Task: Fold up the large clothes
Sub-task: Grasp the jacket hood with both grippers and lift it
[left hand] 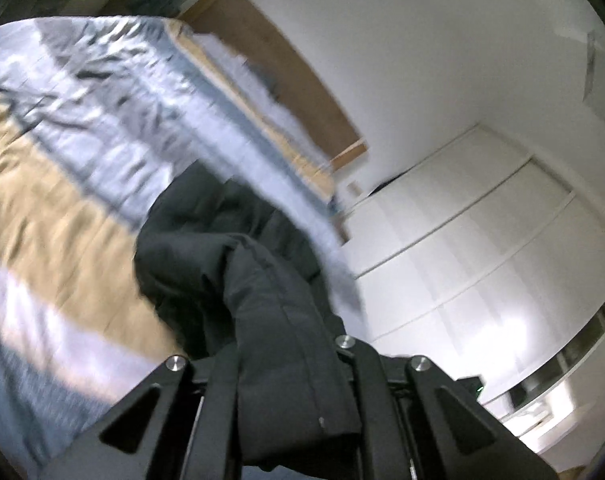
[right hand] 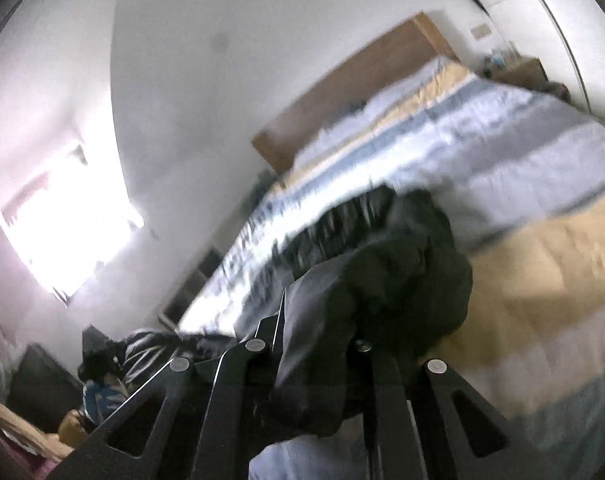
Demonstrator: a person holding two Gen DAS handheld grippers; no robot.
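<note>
A black padded jacket hangs bunched above the striped bed cover. My left gripper is shut on a thick seamed edge of the jacket, which runs down between its fingers. In the right wrist view the jacket is also bunched, and my right gripper is shut on another part of it, with grey lining showing at the pinch. Both views are tilted and blurred. The fingertips are hidden by the fabric.
The bed has a wooden headboard against a white wall. White wardrobe doors stand beside the bed. A bright window is at the left, with dark clothes and clutter on the floor below.
</note>
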